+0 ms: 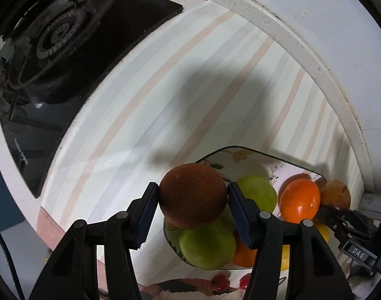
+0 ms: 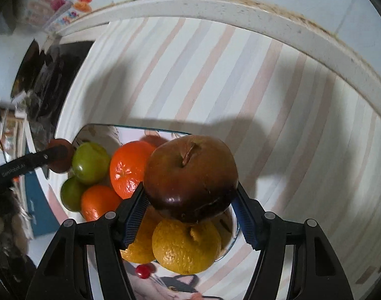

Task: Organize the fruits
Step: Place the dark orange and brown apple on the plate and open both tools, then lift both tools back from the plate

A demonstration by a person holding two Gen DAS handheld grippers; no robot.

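Above the glass plate's rim (image 1: 240, 148), each hand-held gripper clamps fruit: left (image 1: 192, 195) a brown fruit (image 1: 192, 195), right (image 2: 190, 200) an apple (image 2: 190, 177).

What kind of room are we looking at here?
Most likely a home kitchen. A gas burner sits in a black stovetop beside a white counter covered with a striped mat, and a glass plate of fruit rests on it.

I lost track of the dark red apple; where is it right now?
In the right wrist view the dark red apple sits clamped in the right gripper, above the yellow citrus in the glass plate.
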